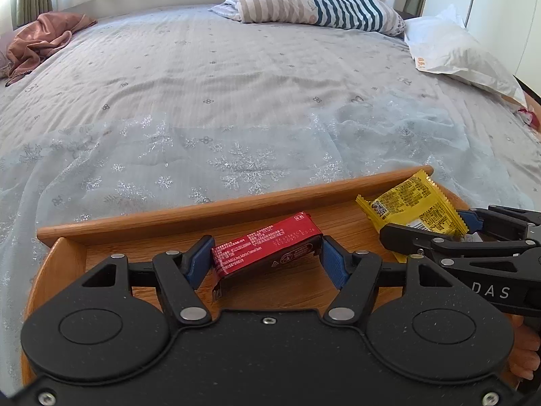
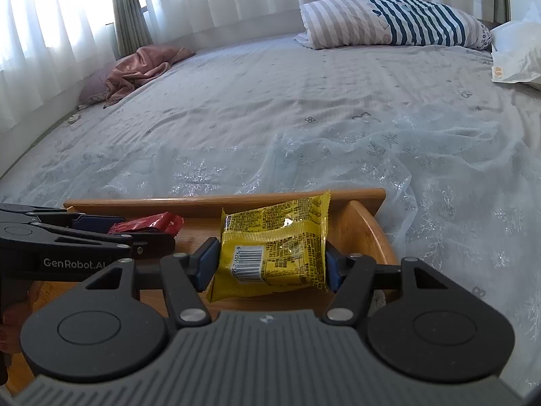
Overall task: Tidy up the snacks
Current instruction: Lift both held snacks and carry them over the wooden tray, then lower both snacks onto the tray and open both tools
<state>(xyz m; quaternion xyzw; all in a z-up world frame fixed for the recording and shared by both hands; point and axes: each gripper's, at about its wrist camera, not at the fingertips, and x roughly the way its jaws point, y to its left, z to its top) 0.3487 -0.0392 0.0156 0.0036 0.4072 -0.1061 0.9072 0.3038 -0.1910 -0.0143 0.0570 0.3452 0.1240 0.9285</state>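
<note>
A wooden tray [image 1: 216, 211] lies on the bed; it also shows in the right wrist view [image 2: 368, 233]. My left gripper [image 1: 265, 258] is shut on a red snack bar [image 1: 267, 247] and holds it over the tray floor. My right gripper [image 2: 268, 264] is shut on a yellow snack packet [image 2: 275, 247] over the tray's right part. In the left wrist view the yellow packet [image 1: 416, 206] and the right gripper [image 1: 466, 233] show at the right. In the right wrist view the red bar [image 2: 148, 225] and the left gripper [image 2: 101, 226] show at the left.
The bed [image 1: 236, 101] has a grey sheet and a sheer snowflake cloth. A striped pillow [image 1: 314, 0] and a white bag [image 1: 456, 54] lie at the far right. A brown cloth [image 1: 44, 40] lies at the far left. Curtains hang behind.
</note>
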